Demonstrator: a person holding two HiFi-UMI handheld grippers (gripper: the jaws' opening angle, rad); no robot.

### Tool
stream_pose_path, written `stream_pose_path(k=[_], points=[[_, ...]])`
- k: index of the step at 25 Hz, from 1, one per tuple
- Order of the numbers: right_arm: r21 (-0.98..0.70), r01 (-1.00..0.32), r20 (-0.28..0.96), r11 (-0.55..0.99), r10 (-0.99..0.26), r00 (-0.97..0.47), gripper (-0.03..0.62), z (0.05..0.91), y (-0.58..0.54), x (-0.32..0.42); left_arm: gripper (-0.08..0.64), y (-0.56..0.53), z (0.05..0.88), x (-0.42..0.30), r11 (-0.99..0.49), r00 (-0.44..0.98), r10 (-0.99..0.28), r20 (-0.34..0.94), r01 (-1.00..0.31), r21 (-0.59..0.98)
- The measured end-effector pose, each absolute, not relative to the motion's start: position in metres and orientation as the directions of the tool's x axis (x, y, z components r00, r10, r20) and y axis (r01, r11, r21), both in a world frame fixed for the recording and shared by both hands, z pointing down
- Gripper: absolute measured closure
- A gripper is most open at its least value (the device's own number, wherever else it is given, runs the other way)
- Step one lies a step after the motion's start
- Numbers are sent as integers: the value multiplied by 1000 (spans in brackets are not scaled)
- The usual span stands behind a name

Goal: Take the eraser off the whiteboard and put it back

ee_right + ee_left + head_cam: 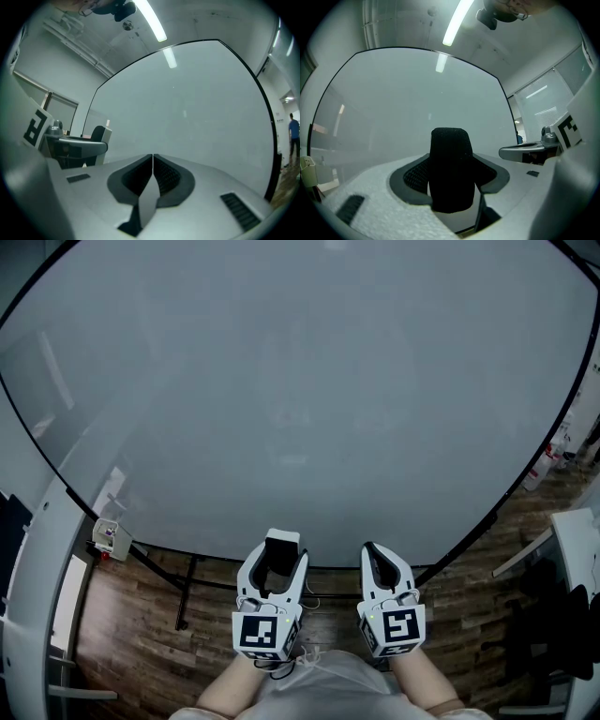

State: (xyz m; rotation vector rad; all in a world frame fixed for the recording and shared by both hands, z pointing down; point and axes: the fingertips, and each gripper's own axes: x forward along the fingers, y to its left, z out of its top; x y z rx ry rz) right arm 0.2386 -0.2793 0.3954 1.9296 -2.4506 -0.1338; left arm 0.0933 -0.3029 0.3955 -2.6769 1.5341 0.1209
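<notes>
The eraser [281, 557], a black felt block with a white back, sits between the jaws of my left gripper [279, 546], which is shut on it. In the left gripper view the eraser [450, 168] stands upright, its felt side towards the camera, just in front of the whiteboard [408, 103]. The large blank whiteboard [300, 381] fills most of the head view; both grippers are level with its lower edge. My right gripper [373, 555] is beside the left one, shut and holding nothing, its pads pressed together [153, 161] and facing the whiteboard [187, 108].
The whiteboard's dark stand legs [187, 592] rest on a wooden floor [141, 643]. A small white box [108, 538] hangs at the board's lower left. A white desk [577, 549] and dark chair stand at the right. A person [293, 126] stands far off.
</notes>
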Motion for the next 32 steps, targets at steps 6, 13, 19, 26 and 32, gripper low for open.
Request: stream_pose_path(k=[6, 13, 19, 26, 32], points=[[87, -966, -29, 242, -969, -246, 565, 396, -282, 231, 297, -321, 372, 90, -503, 502, -857, -113, -864, -20], [99, -967, -31, 235, -971, -239, 563, 387, -284, 228, 296, -343, 305, 100, -505, 514, -831, -214, -857, -100], [104, -965, -56, 242, -967, -248, 565, 381, -288, 228, 296, -359, 276, 109, -494, 512, -825, -240, -859, -137], [93, -970, -50, 227, -971, -232, 563, 386, -290, 234, 298, -373, 277, 110, -454, 481, -851, -211, -876, -166], [81, -970, -51, 230, -971, -234, 563, 387, -292, 235, 296, -374, 276, 112, -405, 441, -864, -244, -895, -186]])
